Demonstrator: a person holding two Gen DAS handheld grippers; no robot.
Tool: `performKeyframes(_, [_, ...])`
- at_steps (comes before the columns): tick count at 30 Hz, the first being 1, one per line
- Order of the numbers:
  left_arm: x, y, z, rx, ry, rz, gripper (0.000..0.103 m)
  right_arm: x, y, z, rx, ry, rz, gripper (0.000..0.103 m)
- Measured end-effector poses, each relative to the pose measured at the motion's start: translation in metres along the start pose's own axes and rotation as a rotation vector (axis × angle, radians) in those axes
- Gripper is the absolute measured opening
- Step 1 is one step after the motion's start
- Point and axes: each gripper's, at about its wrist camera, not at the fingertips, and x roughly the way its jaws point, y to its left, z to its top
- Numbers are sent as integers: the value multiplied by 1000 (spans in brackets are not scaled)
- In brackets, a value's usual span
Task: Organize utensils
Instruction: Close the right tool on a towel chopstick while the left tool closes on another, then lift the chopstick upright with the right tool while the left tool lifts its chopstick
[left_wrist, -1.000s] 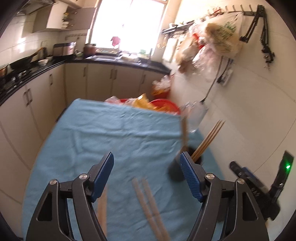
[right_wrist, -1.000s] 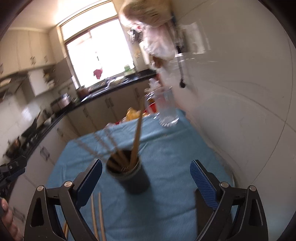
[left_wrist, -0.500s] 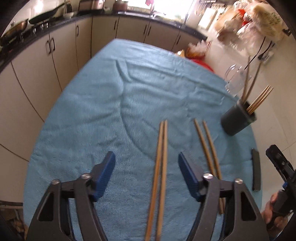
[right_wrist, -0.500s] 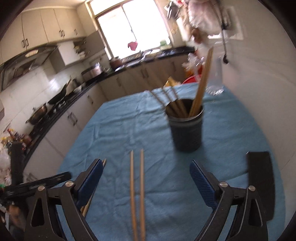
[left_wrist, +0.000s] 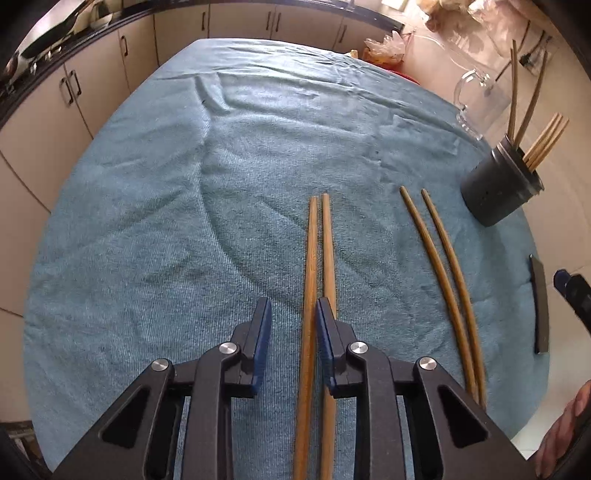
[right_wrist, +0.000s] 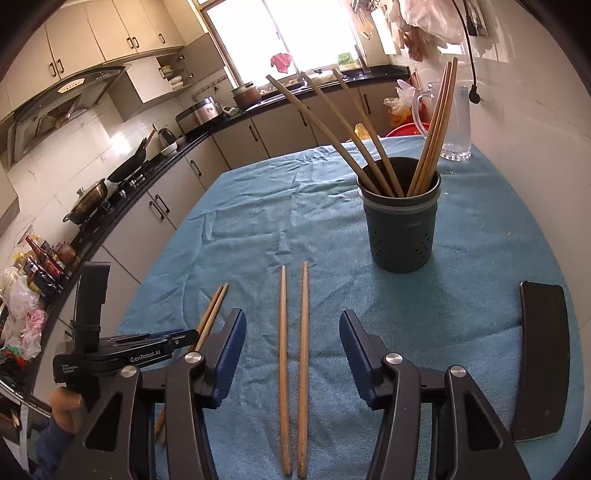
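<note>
On the blue cloth (left_wrist: 147, 221), left gripper (left_wrist: 291, 317) narrowed around one darker chopstick (left_wrist: 309, 266), seemingly not clamped; right gripper (right_wrist: 291, 339) wide, empty.

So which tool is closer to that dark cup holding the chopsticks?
The right tool. The dark utensil holder stands just ahead of it, slightly right. The left tool is farther left, over the darker chopstick pair.

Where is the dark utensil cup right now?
The cup stands upright on the blue cloth, far right in the left view, beyond the loose chopsticks, near the glass pitcher.
</note>
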Motion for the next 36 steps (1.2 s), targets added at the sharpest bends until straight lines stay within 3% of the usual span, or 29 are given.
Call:
performKeyframes(6, [2,4,2,-17,-13,58,8,11,6,1,-15,42,25,53])
performKeyframes(11, [-4,19,-3,-54,-14,47,8,39,12,6,-44,134,49,47])
performKeyframes(15, [-4,24,-4,-64,-12,22,8,75,22,9,-73,231,62,34])
performKeyframes(26, [-1,26,0,-58,-12,5,8,145,37,17,-178,357,-45,28])
performKeyframes(29, [0,26,3,-55,-10,3,8,149,44,15,-222,364,-70,26])
performKeyframes(31, [1,25,4,-57,-11,3,7,151,49,15,-255,371,-93,10])
performKeyframes(32, [1,25,4,-57,-15,6,7,152,51,15,-262,376,-91,8])
performKeyframes(36, [-1,23,2,-52,-32,5,6,146,50,14,-218,363,-35,8])
